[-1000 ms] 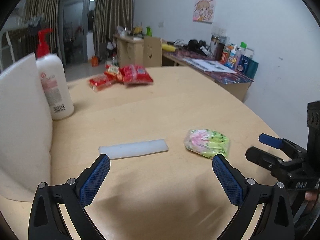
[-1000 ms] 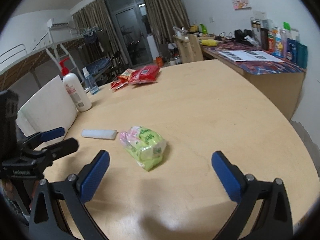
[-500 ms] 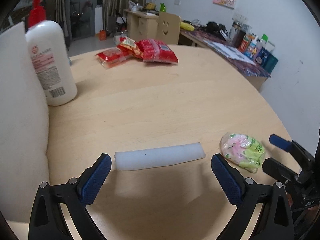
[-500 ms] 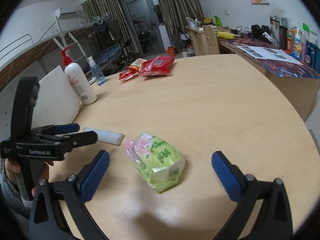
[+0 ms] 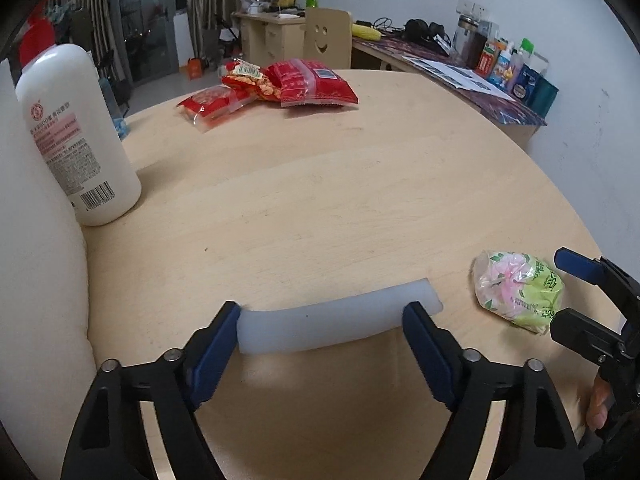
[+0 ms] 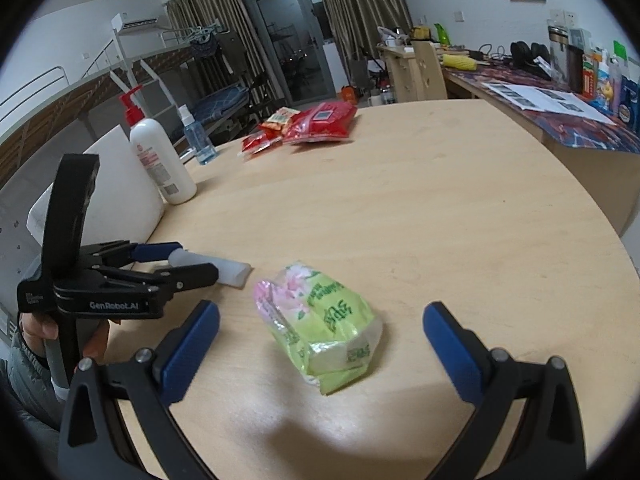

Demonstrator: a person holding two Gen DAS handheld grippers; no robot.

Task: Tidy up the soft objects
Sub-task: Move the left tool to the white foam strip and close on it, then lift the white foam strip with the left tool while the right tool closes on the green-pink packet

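At far left we see a white lotion pump bottle (image 5: 76,136) standing on the round wooden table (image 5: 360,184), and our left gripper (image 5: 320,332) closing lengthwise around the white foam strip (image 5: 336,322) lying flat between its blue pads. Just right of the strip lies the green-and-pink tissue pack (image 6: 324,324), between the released jaws of our right gripper (image 6: 320,344), untouched.

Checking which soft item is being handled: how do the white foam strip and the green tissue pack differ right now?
The white foam strip is long, plain and flat; the green tissue pack is short, plump and printed with pink flowers. The strip lies between the closing jaws of the left tool; the pack sits untouched ahead of the open right tool. Both rest on the round wooden table.
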